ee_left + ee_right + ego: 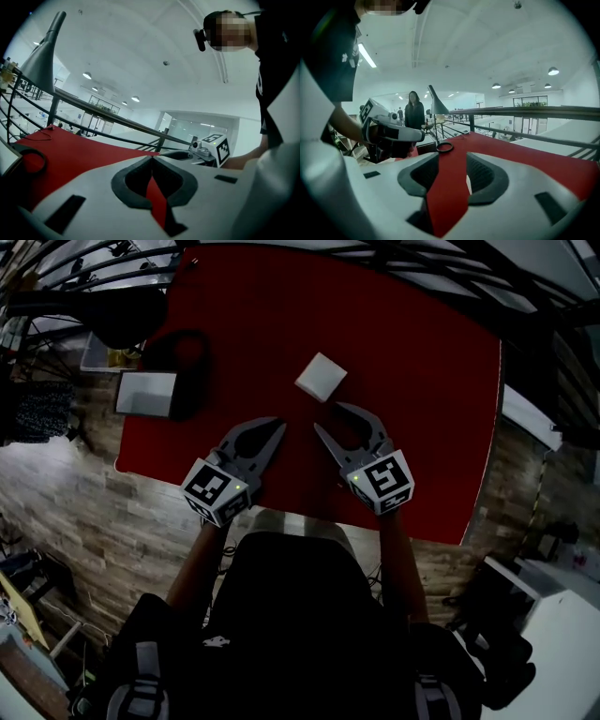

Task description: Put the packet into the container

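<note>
A white square packet [322,377] lies flat on the red table [422,381], just beyond both grippers. My right gripper [330,418] points at it from the near side, open, with nothing between its fingers. In the right gripper view only red table shows between the jaws of the right gripper [452,157]. My left gripper [278,427] hovers to the packet's near left, shut and empty. In the left gripper view the tips of the left gripper [151,159] meet. A white open container [145,393] sits at the table's left edge.
A black ring-shaped object [187,352] lies on the table next to the container. It also shows in the right gripper view as the black ring [444,147]. Black railings [525,112] border the far side. A person [414,112] stands in the background. Wooden floor [84,512] surrounds the table.
</note>
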Motion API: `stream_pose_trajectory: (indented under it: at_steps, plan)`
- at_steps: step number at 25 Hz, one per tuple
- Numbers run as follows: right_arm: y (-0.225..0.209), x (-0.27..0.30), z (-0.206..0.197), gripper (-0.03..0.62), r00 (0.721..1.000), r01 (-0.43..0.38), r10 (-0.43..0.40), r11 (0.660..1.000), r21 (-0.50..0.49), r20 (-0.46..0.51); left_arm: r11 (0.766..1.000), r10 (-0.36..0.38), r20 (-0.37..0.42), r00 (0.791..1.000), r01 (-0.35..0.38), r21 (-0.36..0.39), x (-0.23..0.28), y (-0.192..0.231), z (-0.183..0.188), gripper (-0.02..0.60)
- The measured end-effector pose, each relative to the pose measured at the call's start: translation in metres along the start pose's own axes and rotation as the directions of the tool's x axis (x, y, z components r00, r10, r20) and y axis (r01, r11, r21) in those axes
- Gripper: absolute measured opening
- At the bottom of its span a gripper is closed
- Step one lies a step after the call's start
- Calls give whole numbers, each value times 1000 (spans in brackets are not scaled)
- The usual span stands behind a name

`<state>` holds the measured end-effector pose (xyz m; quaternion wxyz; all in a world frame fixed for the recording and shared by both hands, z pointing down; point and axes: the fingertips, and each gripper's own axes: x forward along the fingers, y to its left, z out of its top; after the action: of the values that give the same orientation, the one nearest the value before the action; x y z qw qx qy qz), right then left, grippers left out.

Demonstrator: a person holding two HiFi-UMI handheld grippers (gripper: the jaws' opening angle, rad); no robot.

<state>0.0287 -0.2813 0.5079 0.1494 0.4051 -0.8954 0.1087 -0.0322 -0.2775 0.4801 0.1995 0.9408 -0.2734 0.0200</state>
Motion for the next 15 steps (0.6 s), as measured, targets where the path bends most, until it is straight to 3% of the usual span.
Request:
stream_pose_trajectory:
  at_steps: [8,12,15]
  plan:
    - [-54,43,-56,347,982,-1,-15,997,-82,-187,1000,-17,-23,1000,17,-5,15,6,-21,9]
    - [-85,75,-104,414,931,15,-47,996,-92,-361,999,5,-45,999,-7,-36,3,8,-39,9]
    - [-99,93,-123,442,901,19,-64,994,-108,-429,999,15,-53,998,-16,-34,0,9,-43,9]
